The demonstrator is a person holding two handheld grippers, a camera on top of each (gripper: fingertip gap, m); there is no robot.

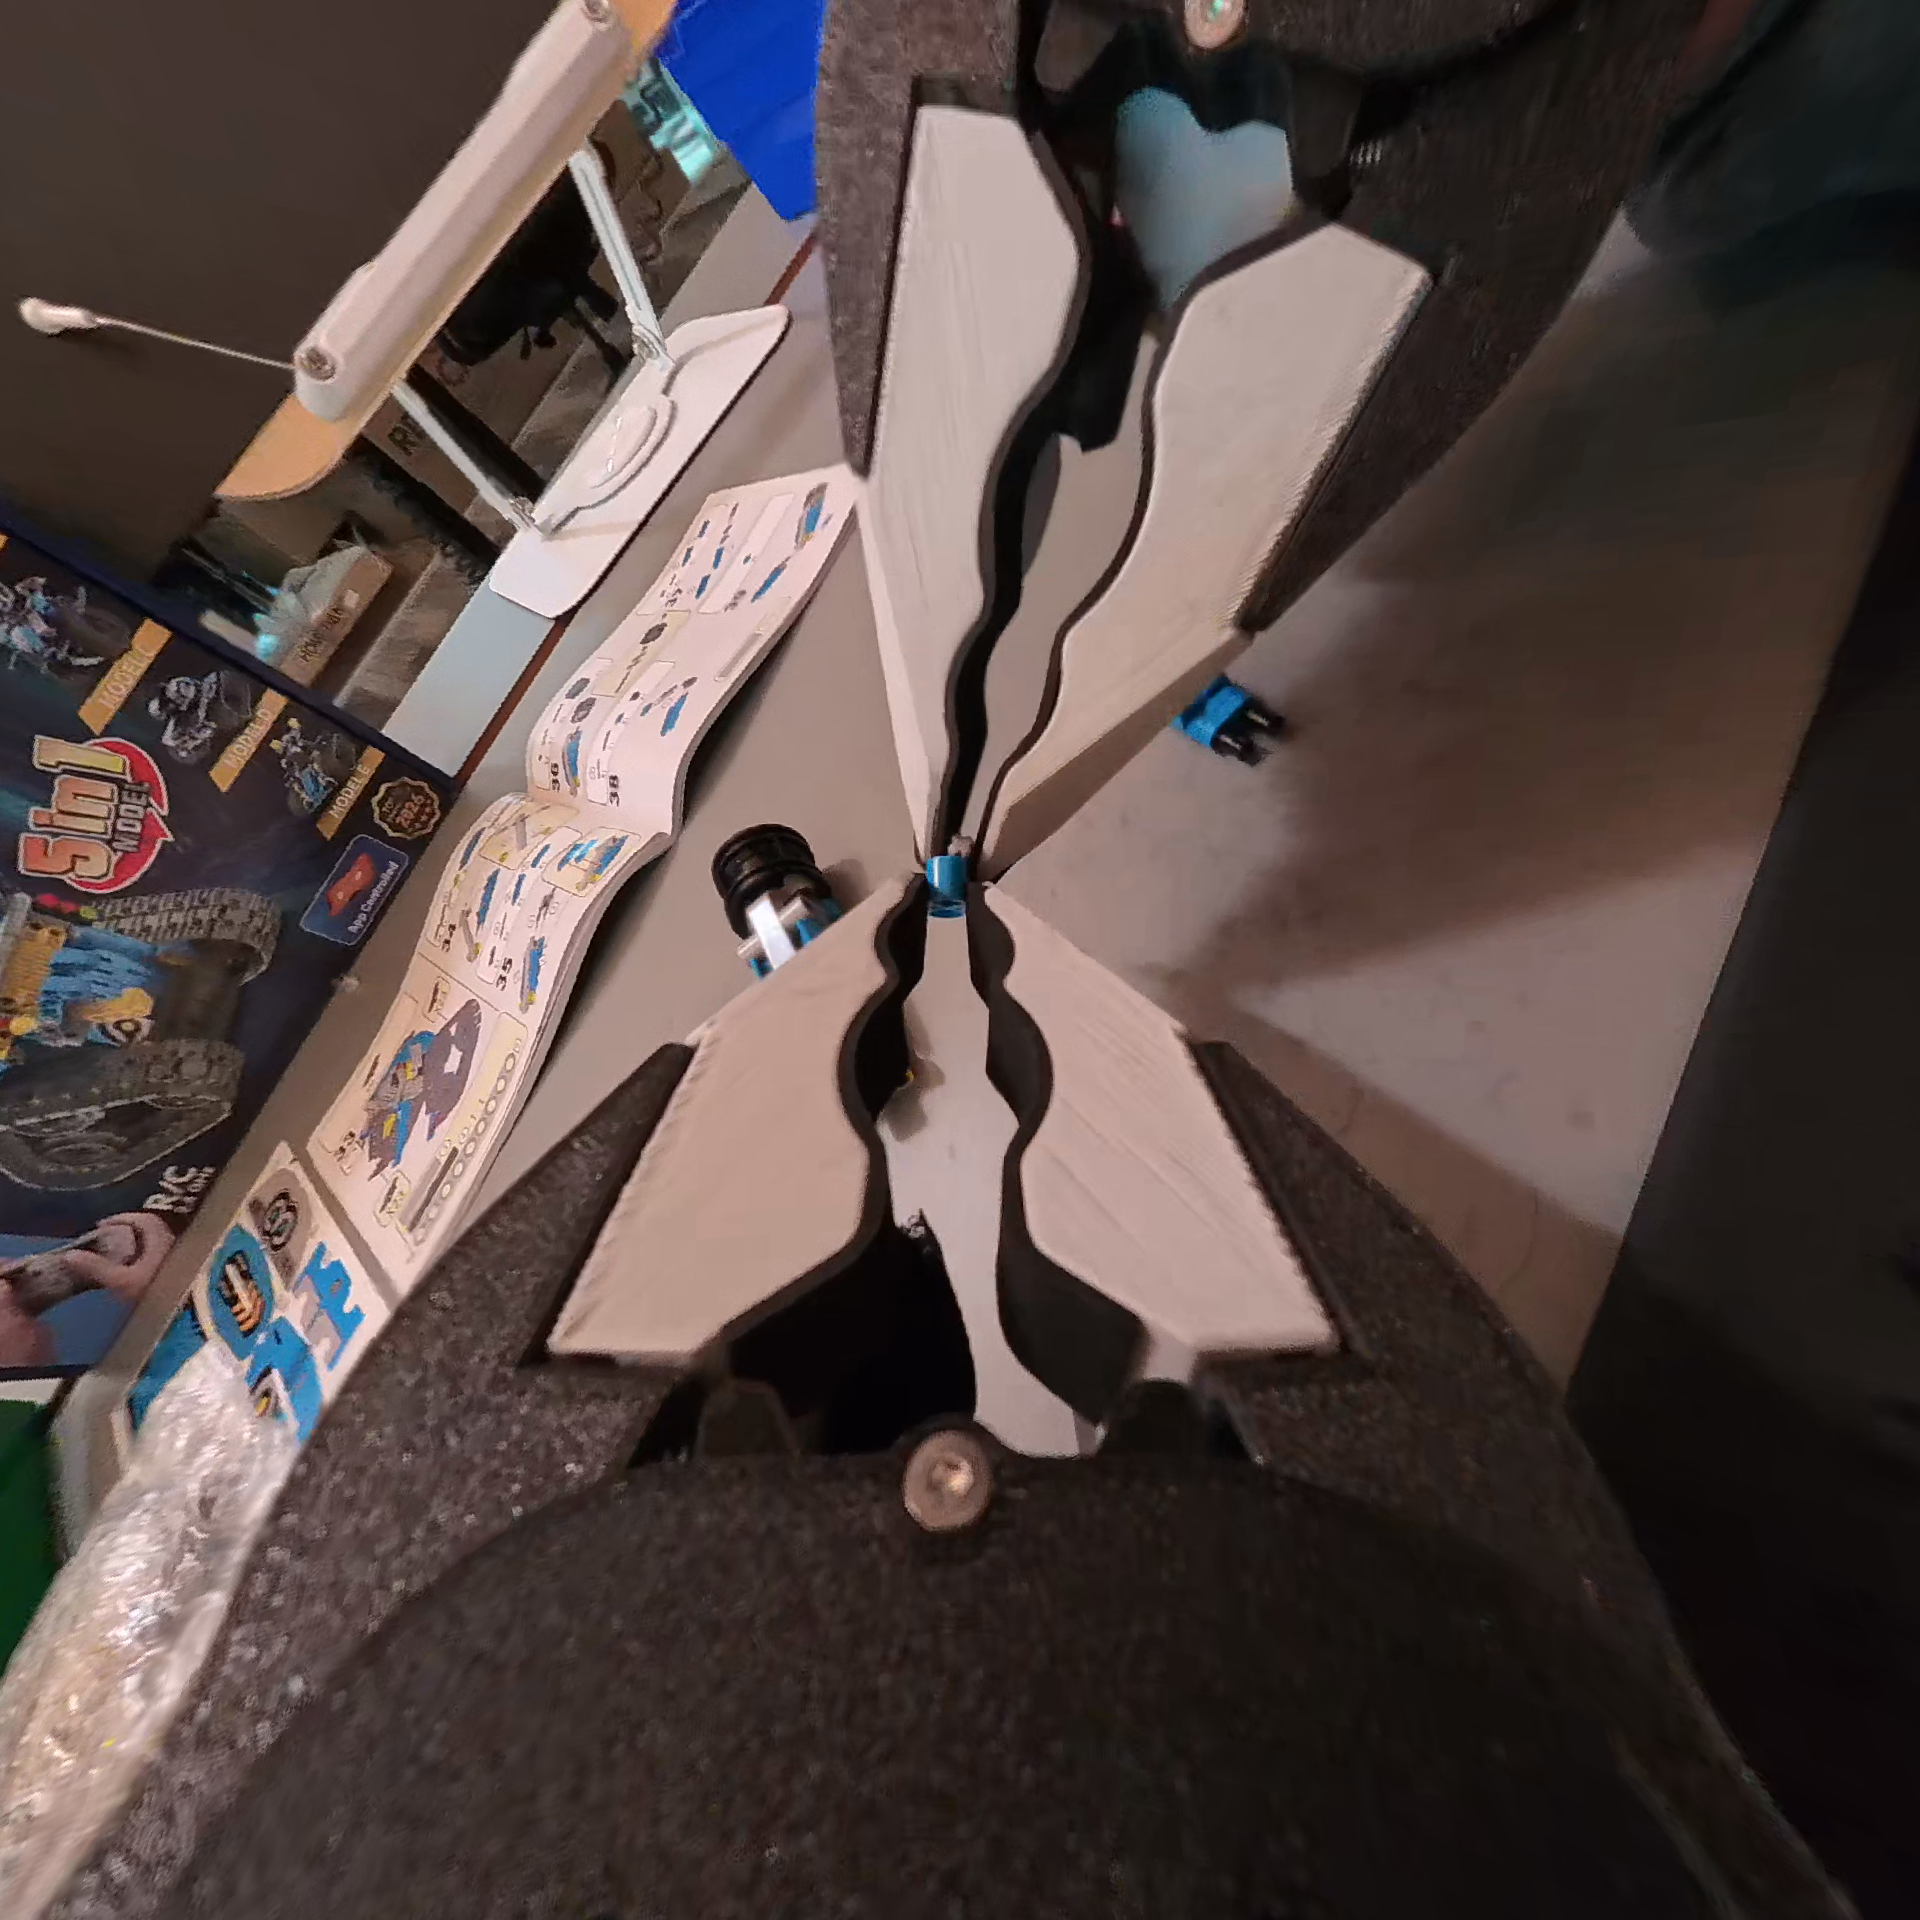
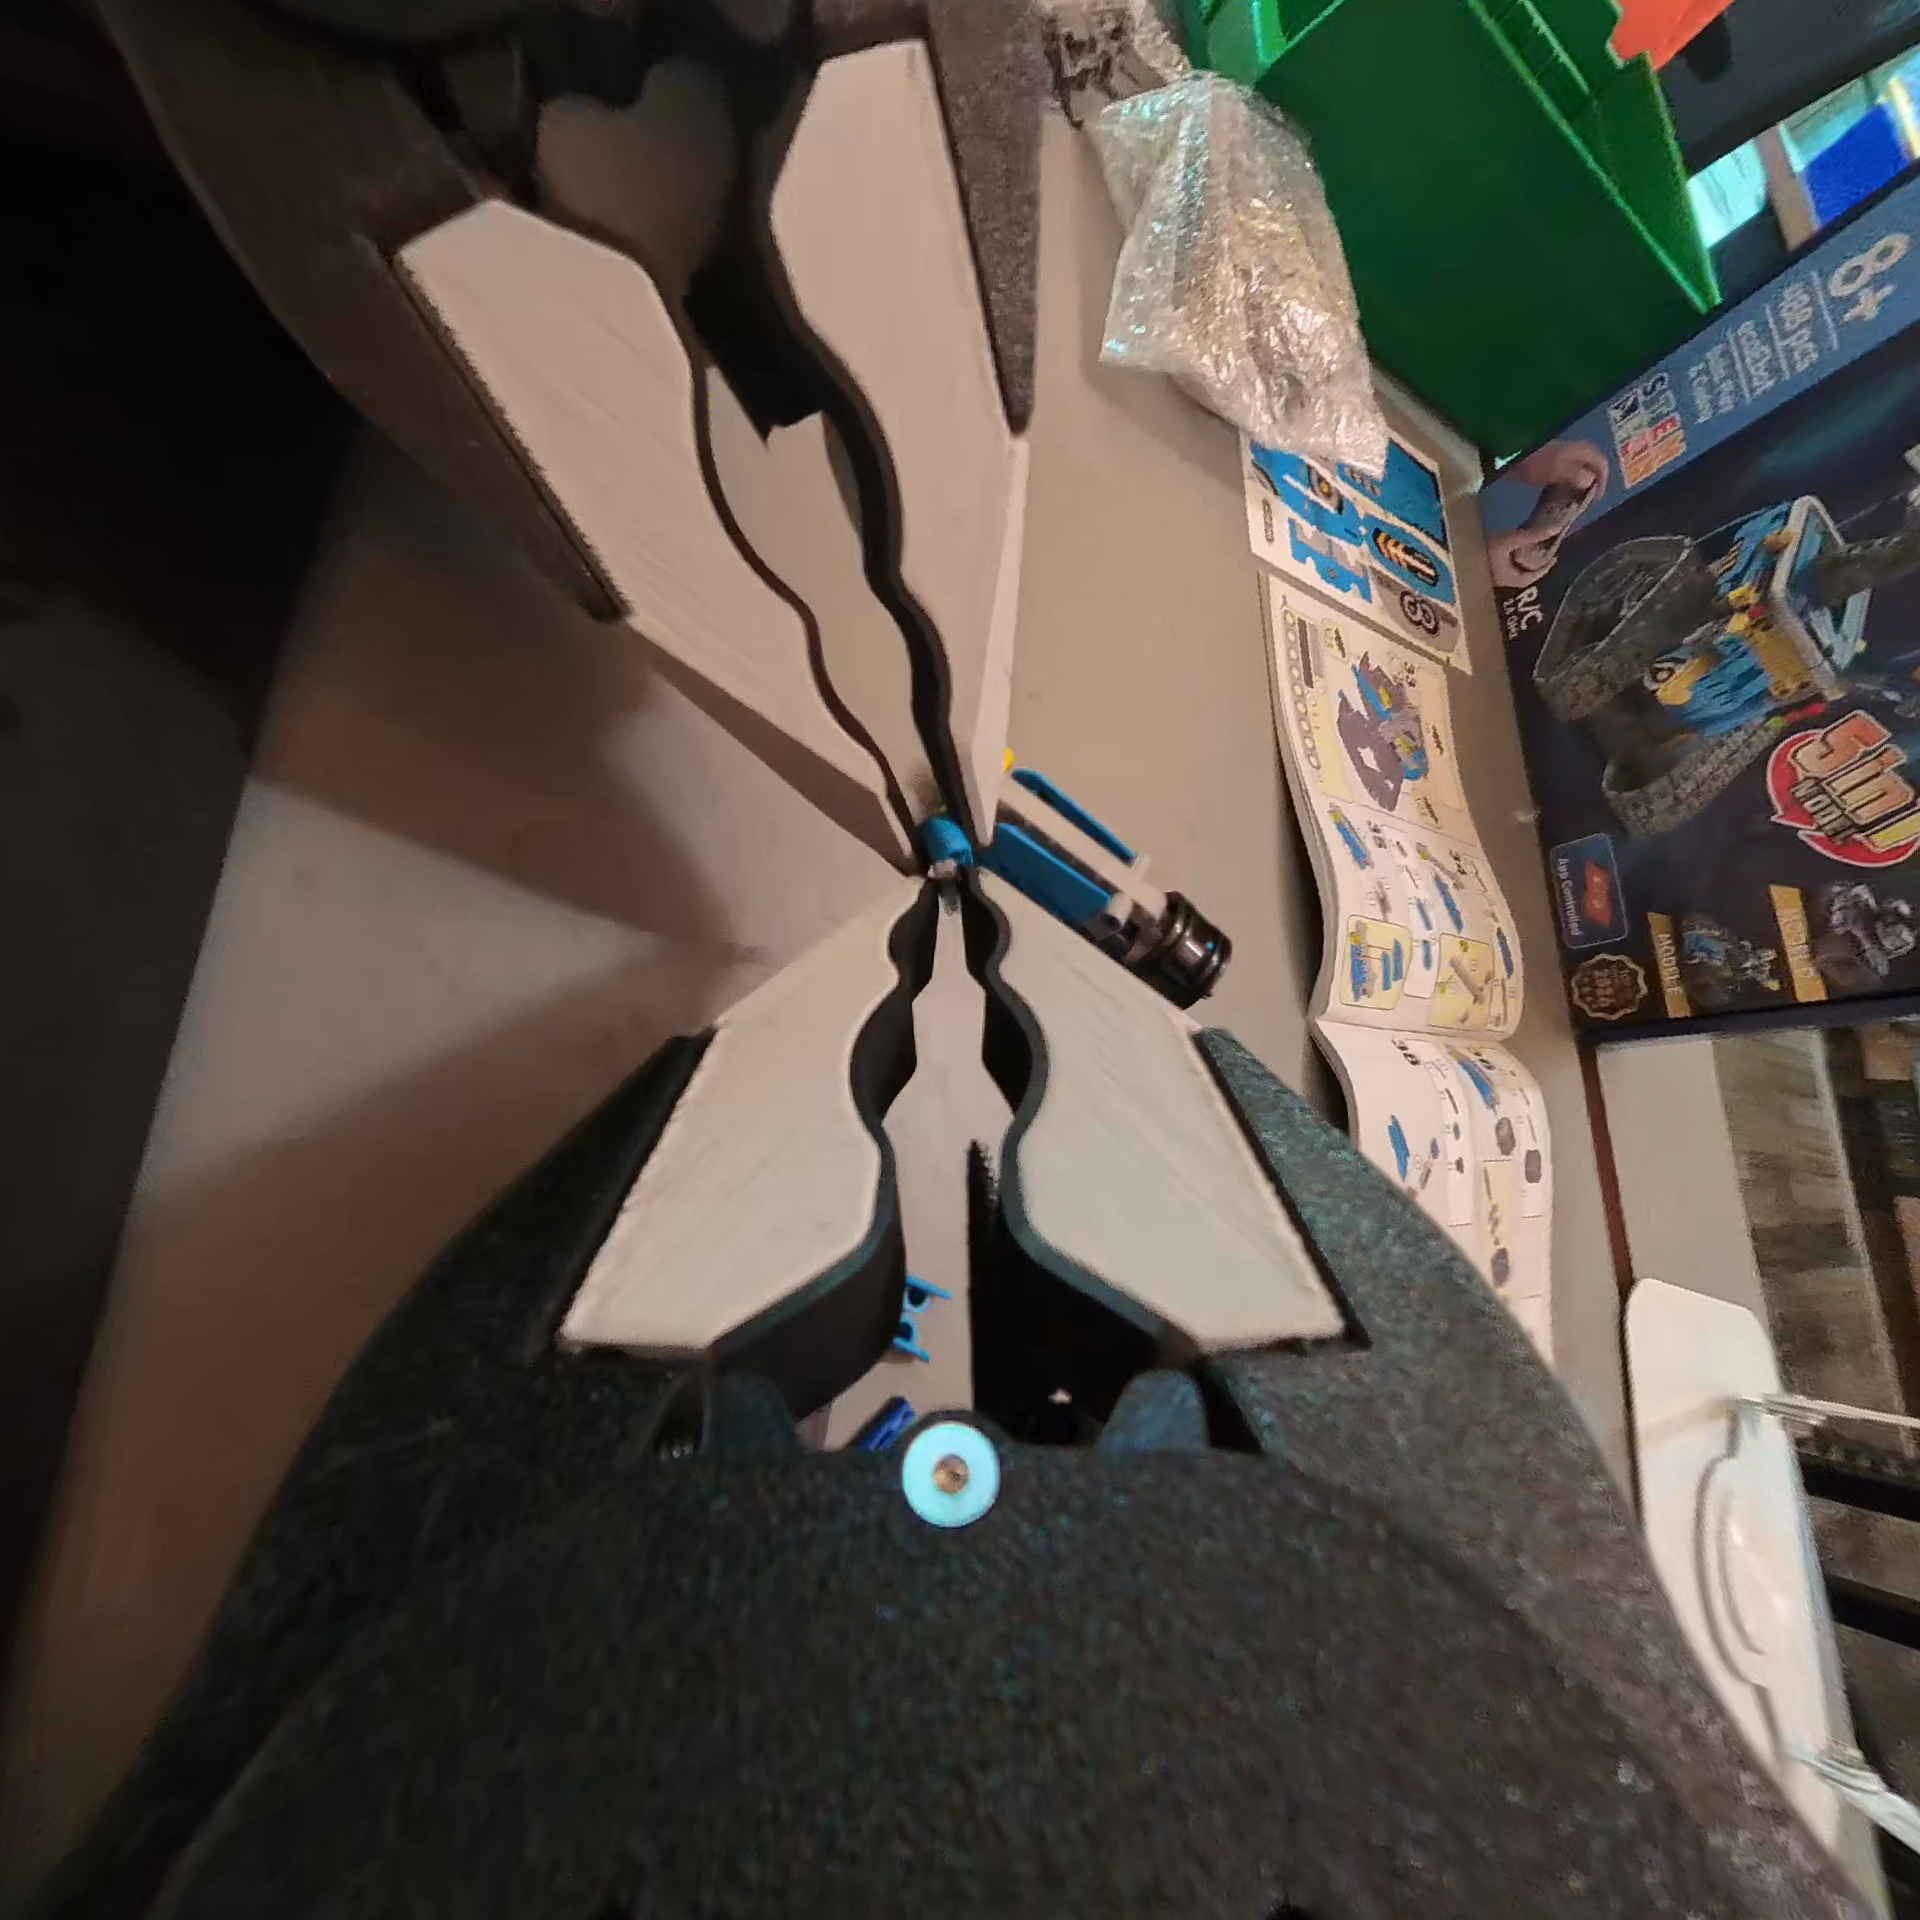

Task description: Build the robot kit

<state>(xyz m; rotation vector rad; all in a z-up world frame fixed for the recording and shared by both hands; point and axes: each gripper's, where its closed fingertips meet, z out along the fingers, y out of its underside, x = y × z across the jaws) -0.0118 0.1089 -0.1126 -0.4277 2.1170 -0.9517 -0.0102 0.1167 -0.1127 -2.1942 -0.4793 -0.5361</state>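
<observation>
Smooth grey tabletop [image 1: 1455, 935], both grippers' ribbed jaws (tip-to-tip) pinching small blue peg [image 1: 943, 883].

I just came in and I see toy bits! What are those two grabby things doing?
Two tongs meet tip to tip above a grey table. The left tongs and the right tongs both pinch one small blue piece. A blue toy part with a black wheel sits behind; a booklet lies open nearby.
</observation>
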